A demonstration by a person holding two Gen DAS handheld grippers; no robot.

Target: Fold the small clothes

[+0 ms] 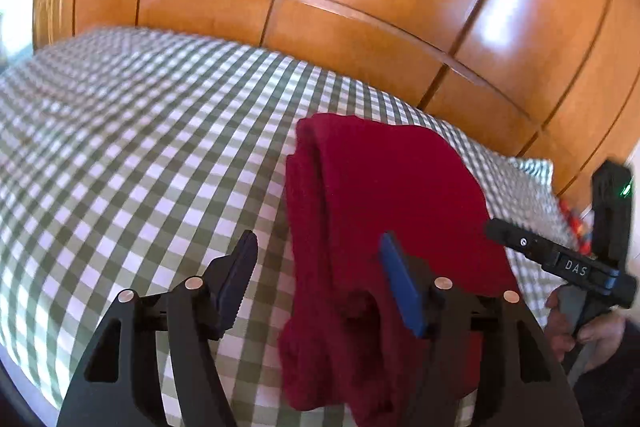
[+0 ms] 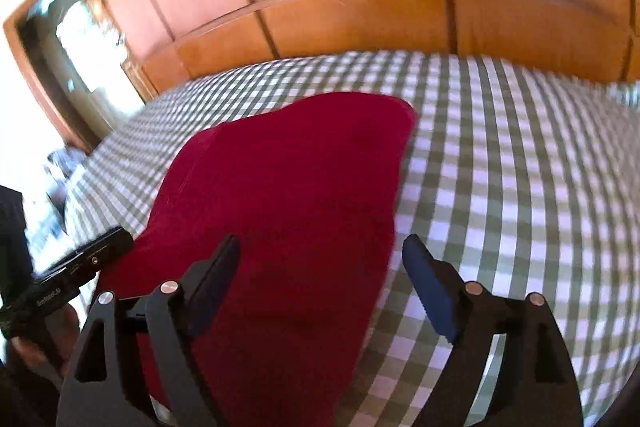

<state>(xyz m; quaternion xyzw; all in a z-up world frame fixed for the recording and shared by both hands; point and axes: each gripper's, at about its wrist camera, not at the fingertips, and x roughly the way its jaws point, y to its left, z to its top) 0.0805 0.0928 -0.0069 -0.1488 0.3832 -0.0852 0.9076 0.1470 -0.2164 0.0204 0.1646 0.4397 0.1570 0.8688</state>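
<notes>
A dark red knitted garment (image 1: 384,195) lies folded on the green-and-white checked bedspread (image 1: 140,155). My left gripper (image 1: 320,267) hovers over its near left edge. The jaws are open: the cloth's edge lies between them, close to the blue right pad (image 1: 402,287), and is not pinched. In the right wrist view the same garment (image 2: 288,187) fills the middle. My right gripper (image 2: 322,267) is open above its near right edge. Its left finger (image 2: 216,275) is over the cloth and its right finger (image 2: 430,295) is over the bedspread (image 2: 520,187).
Glossy wooden wardrobe doors (image 1: 360,27) stand just behind the bed. A person's hand (image 1: 580,335) holds the other gripper's body (image 1: 560,259) at the right edge. A doorway (image 2: 72,39) shows at the left. A small colourful object (image 1: 576,223) lies near the bed's right edge.
</notes>
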